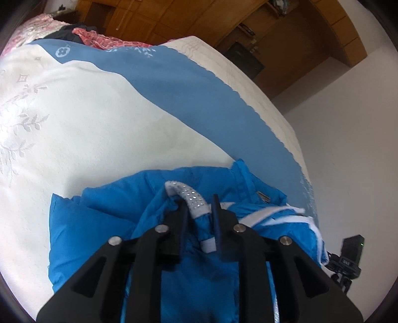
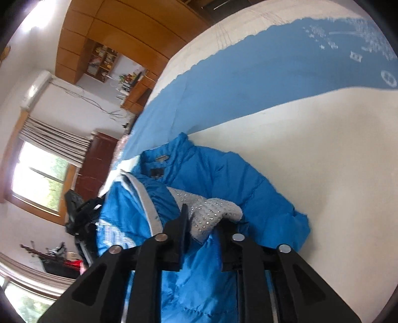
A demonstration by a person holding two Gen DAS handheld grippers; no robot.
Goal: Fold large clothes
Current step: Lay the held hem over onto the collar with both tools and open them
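Note:
A bright blue padded jacket (image 1: 104,218) with white stripes lies bunched on the bed near its edge. My left gripper (image 1: 199,213) is shut on its grey studded cuff (image 1: 191,198). In the right wrist view the same jacket (image 2: 223,179) lies on the bed, and my right gripper (image 2: 202,223) is shut on a grey studded cuff (image 2: 211,213). The other gripper (image 2: 79,216) shows at the left of the right wrist view, beside the jacket.
The bed (image 1: 74,119) has a white and blue embroidered cover; its blue band (image 1: 199,94) runs along the edge. Folded red and dark clothes (image 1: 82,34) lie at the far end. Wooden wardrobes (image 1: 174,17) and a window (image 2: 42,171) stand beyond the white floor (image 1: 348,124).

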